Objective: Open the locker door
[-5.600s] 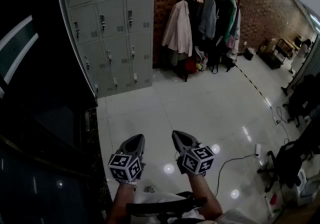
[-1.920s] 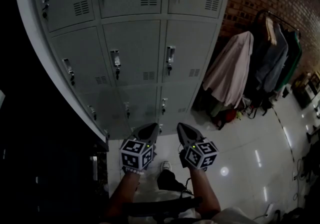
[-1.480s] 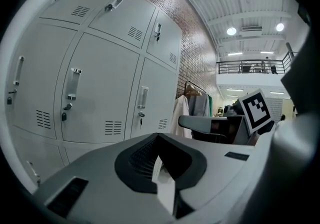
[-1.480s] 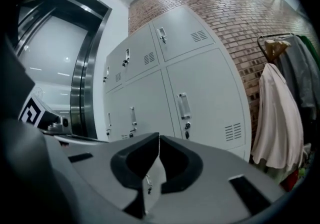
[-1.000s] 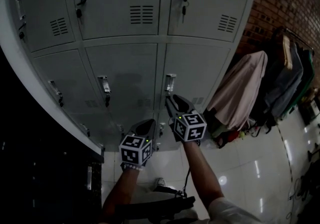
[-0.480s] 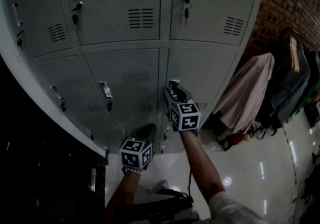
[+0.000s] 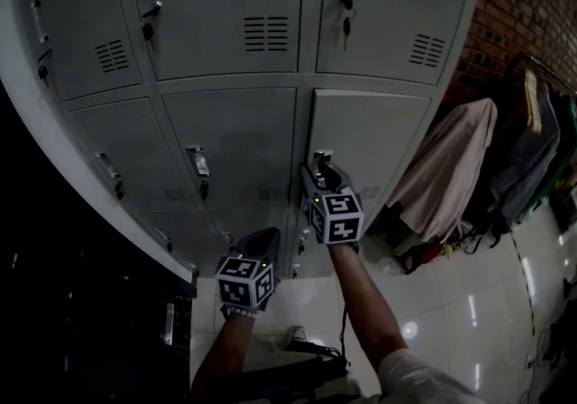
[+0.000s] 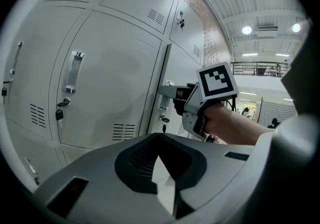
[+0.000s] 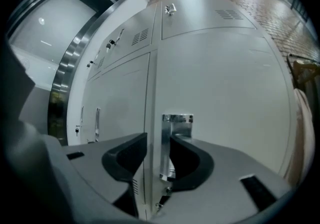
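The grey locker door [image 7: 383, 136] in the middle row, right column, stands slightly ajar, its left edge out from the frame. My right gripper [image 7: 320, 168] is shut on its chrome handle [image 7: 319, 159]. In the right gripper view the handle [image 9: 177, 120] sits between the two jaws of my right gripper [image 9: 158, 140]. My left gripper [image 7: 261, 240] hangs lower and to the left, shut and empty, away from the lockers. The left gripper view shows the left gripper [image 8: 160, 140], with the right gripper [image 8: 172, 93] at the door's edge [image 8: 161, 75].
Neighbouring lockers surround the door; keys hang in the lock of the one above [image 7: 345, 10]. A rack of coats [image 7: 451, 168] stands against the brick wall [image 7: 532, 5] on the right. A dark glass wall [image 7: 54, 303] runs along the left. Glossy tile floor [image 7: 469, 303] lies below.
The person walked up to the lockers. My right gripper rose to the handle and took hold of it, and the door has come a little out of its frame. The left gripper stayed low.
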A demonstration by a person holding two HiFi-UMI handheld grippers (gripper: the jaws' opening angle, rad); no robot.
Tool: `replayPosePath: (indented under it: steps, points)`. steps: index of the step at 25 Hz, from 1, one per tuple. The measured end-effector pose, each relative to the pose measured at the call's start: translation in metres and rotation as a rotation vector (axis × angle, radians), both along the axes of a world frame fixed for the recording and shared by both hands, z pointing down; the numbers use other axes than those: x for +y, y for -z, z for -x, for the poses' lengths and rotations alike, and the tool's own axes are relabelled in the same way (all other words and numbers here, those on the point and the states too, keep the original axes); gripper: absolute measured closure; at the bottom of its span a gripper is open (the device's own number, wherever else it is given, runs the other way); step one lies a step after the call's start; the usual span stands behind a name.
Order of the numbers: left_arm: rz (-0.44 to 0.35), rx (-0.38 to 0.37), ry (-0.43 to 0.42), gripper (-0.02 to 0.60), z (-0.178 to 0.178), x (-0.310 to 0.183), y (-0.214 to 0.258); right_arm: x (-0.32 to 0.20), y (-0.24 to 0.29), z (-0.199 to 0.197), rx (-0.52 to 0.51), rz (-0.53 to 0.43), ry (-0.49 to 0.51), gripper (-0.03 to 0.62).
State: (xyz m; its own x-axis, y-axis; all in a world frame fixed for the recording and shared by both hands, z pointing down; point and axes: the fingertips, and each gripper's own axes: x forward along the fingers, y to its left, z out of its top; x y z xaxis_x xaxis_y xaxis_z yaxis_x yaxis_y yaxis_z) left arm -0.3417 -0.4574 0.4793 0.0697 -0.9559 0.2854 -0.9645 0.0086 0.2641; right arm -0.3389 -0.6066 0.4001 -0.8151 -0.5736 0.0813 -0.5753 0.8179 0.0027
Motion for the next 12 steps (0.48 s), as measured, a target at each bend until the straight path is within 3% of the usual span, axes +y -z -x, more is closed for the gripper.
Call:
replayPosePath:
  steps: [12]
  points:
    - [-0.021, -0.004, -0.058, 0.586, -0.018, 0.012, 0.006, 0.027, 0.001, -0.026, 0.066, -0.085, -0.095, 0.437]
